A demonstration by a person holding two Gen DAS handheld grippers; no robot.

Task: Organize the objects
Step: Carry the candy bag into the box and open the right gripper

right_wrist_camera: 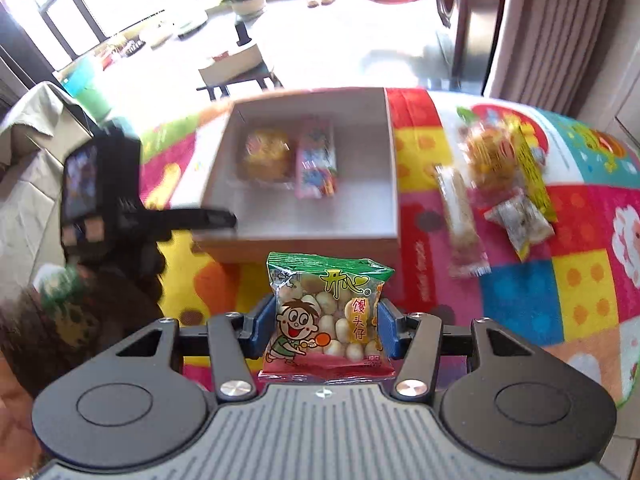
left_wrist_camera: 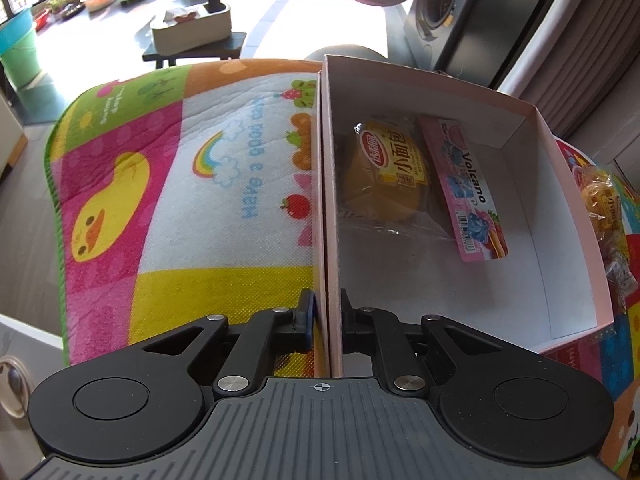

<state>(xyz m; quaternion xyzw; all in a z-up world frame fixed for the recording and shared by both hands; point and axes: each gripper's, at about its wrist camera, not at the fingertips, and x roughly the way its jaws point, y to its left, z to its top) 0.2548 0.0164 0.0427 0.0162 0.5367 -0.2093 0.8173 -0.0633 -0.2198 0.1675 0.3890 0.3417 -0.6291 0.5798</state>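
Observation:
A white cardboard box [left_wrist_camera: 560,184] stands on a colourful play mat; it holds a yellow bread packet [left_wrist_camera: 390,172] and a pink Volcano packet [left_wrist_camera: 468,188]. My left gripper [left_wrist_camera: 326,316] is shut on the box's left wall, one finger outside and one inside. In the right wrist view the same box [right_wrist_camera: 312,216] lies ahead, with the bread packet [right_wrist_camera: 266,154] and the pink packet [right_wrist_camera: 316,162] inside, and the left gripper [right_wrist_camera: 216,216] at its left wall. My right gripper [right_wrist_camera: 326,330] is shut on a green-topped snack bag [right_wrist_camera: 324,320], held in front of the box's near wall.
Several wrapped snacks [right_wrist_camera: 500,168] lie on the mat [right_wrist_camera: 560,280] to the right of the box, including a long bar [right_wrist_camera: 460,220]. A low dark table [left_wrist_camera: 196,50] with a tissue box stands beyond the mat. A washing machine [left_wrist_camera: 440,12] is at the back right.

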